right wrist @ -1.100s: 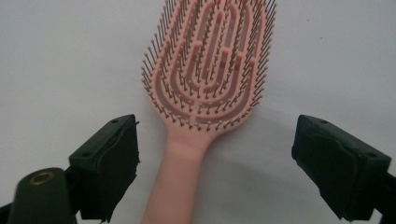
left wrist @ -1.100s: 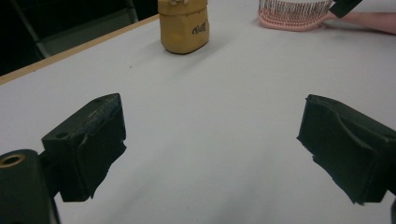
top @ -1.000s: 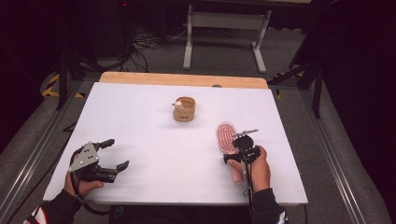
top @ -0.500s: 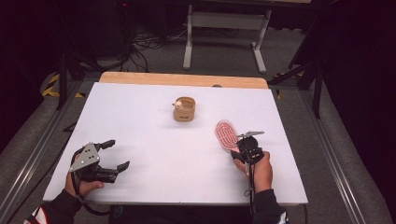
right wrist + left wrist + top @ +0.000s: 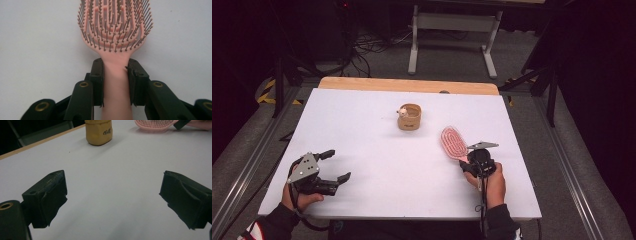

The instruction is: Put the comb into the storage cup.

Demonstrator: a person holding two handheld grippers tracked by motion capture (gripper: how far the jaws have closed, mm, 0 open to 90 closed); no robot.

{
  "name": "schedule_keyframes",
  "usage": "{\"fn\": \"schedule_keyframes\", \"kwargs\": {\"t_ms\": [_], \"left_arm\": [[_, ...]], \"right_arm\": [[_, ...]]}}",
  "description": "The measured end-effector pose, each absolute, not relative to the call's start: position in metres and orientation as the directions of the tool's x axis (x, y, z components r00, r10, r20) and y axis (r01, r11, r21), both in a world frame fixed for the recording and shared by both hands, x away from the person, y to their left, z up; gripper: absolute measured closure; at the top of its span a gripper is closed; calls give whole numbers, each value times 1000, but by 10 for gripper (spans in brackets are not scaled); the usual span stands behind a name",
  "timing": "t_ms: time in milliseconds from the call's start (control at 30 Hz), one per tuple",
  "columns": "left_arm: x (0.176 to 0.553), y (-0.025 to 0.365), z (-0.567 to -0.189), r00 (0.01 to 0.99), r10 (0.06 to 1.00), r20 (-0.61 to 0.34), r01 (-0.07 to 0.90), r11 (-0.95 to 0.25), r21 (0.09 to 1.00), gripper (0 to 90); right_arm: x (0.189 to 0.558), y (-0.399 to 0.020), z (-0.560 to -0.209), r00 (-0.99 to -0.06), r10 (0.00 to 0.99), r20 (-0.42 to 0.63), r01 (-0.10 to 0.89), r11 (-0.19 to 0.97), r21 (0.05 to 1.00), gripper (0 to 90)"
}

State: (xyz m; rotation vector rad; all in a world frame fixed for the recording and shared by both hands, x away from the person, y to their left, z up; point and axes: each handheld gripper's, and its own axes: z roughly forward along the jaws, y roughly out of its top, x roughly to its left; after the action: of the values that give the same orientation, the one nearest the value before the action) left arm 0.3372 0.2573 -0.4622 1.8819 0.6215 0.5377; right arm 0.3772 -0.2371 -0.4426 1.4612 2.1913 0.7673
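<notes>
Hairbrush [image 5: 115,32], pink: light, stiff plastic, flexible bristles; right gripper [image 5: 115,82] clamped on handle neck; left gripper [image 5: 112,202] wide open, empty.

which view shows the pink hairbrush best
The right gripper view: the hairbrush is close, bristles up, handle clamped by the right gripper. The high view shows it small; the left gripper view catches its edge.

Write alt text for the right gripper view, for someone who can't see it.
A hand-held gripper clamps the handle of a pink hairbrush between its two black jaws. The bristled head points away, up the picture, over a plain white table.
</notes>
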Motion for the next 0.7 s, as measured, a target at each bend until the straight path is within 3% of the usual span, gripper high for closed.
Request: {"fn": "schedule_keyframes", "kwargs": {"t_ms": [233,467,700], "left_arm": [[336,253,-463,771,631,82,179,-340,923,86],[338,249,-465,774,626,90,183,-359,915,84],[338,248,-467,781,618,95,184,-372,910,82]], "right_arm": [[370,-246,-429,-387,918,-83,590,316,743,697],[364,-254,-422,-338,937,-86,487,252,836,697],[359,-252,-420,-322,942,-96,404,228,886,697]]}}
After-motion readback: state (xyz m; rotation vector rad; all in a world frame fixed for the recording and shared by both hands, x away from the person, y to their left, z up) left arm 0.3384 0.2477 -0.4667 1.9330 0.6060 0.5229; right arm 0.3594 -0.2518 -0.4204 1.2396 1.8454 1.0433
